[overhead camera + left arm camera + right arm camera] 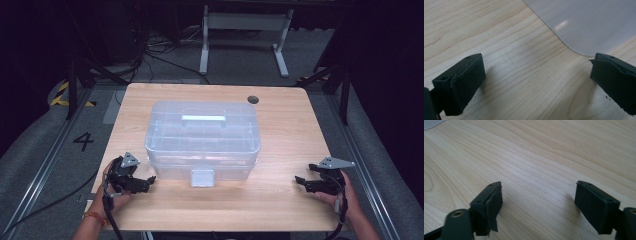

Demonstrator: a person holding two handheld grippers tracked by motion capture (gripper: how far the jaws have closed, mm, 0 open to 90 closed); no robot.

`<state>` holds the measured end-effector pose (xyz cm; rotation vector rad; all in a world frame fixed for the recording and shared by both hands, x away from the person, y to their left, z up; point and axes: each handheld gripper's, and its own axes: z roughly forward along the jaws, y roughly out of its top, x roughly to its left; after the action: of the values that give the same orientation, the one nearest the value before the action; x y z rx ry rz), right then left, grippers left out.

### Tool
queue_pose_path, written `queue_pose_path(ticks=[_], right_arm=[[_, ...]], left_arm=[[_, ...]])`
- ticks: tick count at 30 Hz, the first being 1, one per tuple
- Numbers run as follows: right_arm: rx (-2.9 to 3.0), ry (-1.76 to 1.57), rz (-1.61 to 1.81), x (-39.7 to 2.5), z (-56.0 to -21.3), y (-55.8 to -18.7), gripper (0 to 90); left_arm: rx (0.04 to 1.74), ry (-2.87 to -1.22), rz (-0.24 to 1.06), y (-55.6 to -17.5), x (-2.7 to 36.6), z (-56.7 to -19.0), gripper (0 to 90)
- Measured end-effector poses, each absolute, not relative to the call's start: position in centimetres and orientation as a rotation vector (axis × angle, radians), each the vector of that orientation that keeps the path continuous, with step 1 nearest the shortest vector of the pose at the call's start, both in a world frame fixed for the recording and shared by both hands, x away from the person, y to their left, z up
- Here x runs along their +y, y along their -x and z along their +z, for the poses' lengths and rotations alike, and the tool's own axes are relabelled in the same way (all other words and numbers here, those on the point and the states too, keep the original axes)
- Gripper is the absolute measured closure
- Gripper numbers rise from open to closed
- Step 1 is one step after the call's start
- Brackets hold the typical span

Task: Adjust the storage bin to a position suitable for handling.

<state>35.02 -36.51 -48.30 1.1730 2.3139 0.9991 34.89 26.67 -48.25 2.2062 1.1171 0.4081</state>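
Left hand-held gripper (142, 184) rests low on the tabletop (285, 130) near the front-left corner of the clear plastic storage box (202, 135), jaws spread wide, nothing between them. In the left gripper view the box's rounded corner (584, 27) lies just ahead, apart from both jaws. The box sits mid-tabletop, lid on, handle (203, 119) flat on top, front latch (202, 177) facing the person and seemingly closed.

Right hand-held gripper (302, 182) is well apart from the box at the front-right, jaws also wide apart and empty, bare wood under them in the right gripper view.

Likely step: approach the box to open it or lift it. To do well: bring both grippers in level and together. If opening, steady the box with one, work the latch from below with the other. Clear plastic is slick and flexes, so grip a rim or the handle, not a flat wall.
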Motion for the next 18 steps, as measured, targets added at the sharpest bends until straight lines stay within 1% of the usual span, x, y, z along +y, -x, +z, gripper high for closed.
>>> queue_pose_path(ticks=[3,4,10,18], right_arm=[[2.300,-1.140,1.021,-36.3,-47.9,-35.3,29.9],[2.290,-1.128,1.031,-36.3,-47.7,-35.3,32.5],[2.279,-1.085,1.073,-35.5,-46.5,-35.7,34.5],[2.238,-1.006,1.138,-34.5,-43.5,-36.4,34.6]], left_arm=[[1.089,-2.221,0.405,-34.8,26.9,-48.2,0.2],[1.082,-2.221,0.400,-34.8,27.0,-48.3,0.3],[1.059,-2.231,0.394,-34.6,27.4,-48.2,0.4],[1.068,-2.229,0.409,-34.4,27.5,-48.2,0.5]])
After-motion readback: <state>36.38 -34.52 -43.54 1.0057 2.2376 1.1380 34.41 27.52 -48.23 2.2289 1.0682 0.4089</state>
